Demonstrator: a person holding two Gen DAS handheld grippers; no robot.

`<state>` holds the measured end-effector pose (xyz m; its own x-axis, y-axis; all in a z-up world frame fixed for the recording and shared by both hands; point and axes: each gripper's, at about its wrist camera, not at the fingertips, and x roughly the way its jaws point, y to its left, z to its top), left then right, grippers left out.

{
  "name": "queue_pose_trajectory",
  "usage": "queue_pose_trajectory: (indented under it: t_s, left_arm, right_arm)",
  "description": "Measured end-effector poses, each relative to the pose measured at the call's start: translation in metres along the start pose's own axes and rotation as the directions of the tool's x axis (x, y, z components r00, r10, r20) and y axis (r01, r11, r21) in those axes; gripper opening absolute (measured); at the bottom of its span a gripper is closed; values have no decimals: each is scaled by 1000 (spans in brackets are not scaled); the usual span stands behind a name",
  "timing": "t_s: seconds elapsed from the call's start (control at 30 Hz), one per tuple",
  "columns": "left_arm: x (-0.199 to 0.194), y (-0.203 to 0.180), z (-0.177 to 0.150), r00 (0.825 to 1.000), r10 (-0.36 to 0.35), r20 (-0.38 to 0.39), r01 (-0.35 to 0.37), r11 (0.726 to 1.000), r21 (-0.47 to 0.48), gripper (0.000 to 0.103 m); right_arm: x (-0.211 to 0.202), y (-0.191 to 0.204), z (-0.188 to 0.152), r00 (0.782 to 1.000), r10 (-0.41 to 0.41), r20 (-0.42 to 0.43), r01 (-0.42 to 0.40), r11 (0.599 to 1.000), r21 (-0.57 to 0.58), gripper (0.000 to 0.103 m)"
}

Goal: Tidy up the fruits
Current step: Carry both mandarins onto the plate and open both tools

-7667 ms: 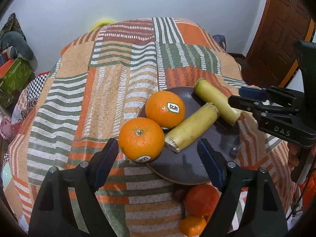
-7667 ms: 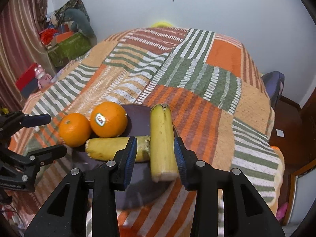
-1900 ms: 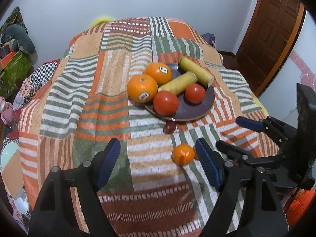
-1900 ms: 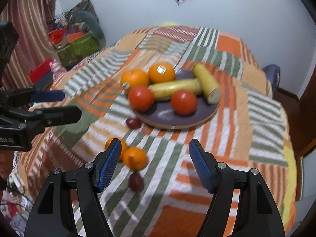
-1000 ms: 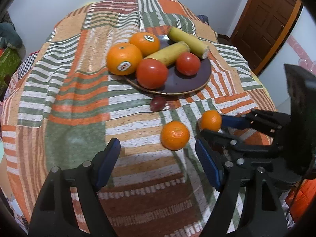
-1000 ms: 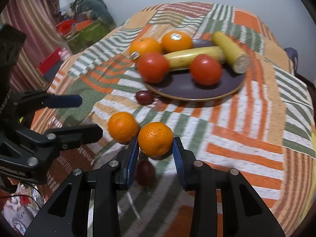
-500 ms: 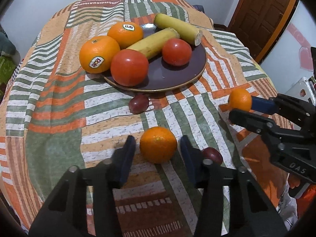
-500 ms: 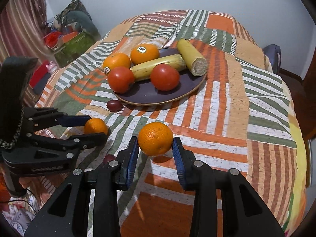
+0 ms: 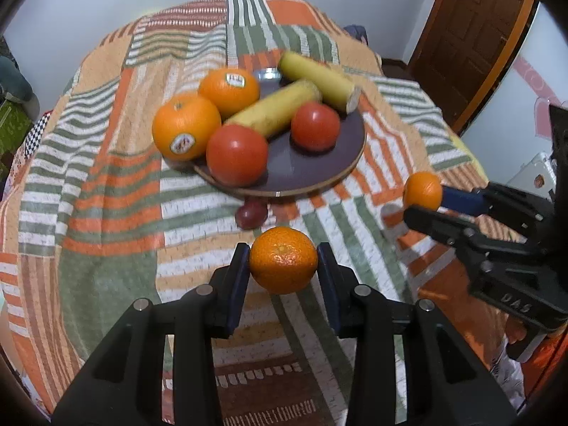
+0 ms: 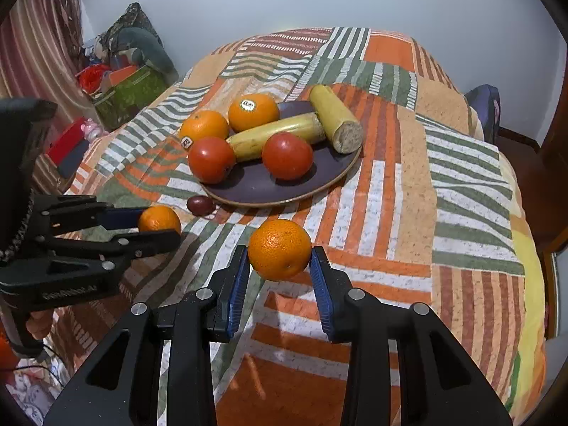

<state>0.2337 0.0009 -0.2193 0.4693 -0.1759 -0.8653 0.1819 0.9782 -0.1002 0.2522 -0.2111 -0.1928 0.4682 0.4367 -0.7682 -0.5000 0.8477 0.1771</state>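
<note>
Orange fruit, left: we hold one mandarin pinched between the pads of the left claw, lifted clear of the cloth, short of the plate.
Orange fruit, right: the right claw is pinching a second mandarin in the same way, also off the surface and near the plate's front rim.
Plate: the dark round plate carries two stickered oranges at the back left, two yellow cut cane-like pieces, and two tomatoes toward the front.
Free room on plate: we judge the bare patch at the front, between and before the tomatoes, to be the only open landing place.
Step in hand: carry both mandarins to the plate.
How to do it well: we bring the claws in one after the other so they do not cross; come in low over the rim, set each fruit on bare plate, not against a tomato, and spread the pads only once the fruit rests.
Risk: round fruit may roll; the oranges on the left edge already overhang the rim, so we should avoid nudging them.
Left behind: a small dark red fruit lies on the cloth just beside the plate's front edge.
Surface: a bed under a patchwork cover of orange, green and white stripes; soft, slightly rumpled, so the plate may not sit level.
Room: pale wall, brown wooden door on the right, striped curtain and a heap of belongings on the left.
</note>
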Motion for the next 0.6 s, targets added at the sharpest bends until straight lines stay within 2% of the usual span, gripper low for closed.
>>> queue_pose_trajectory:
  t_s: [0.3,0.6]
  left_arm:
    - [-12,-8,27,997,-17,73,17,1000,-2,38]
    - [1,-14,48,996,-27,89,28,1000,-7,38]
  right_arm:
    - [-5,-8,17,999,-21,45,21,1000,0,32]
    - [5,-16,35,997,-41,71,42,999,-7,32]
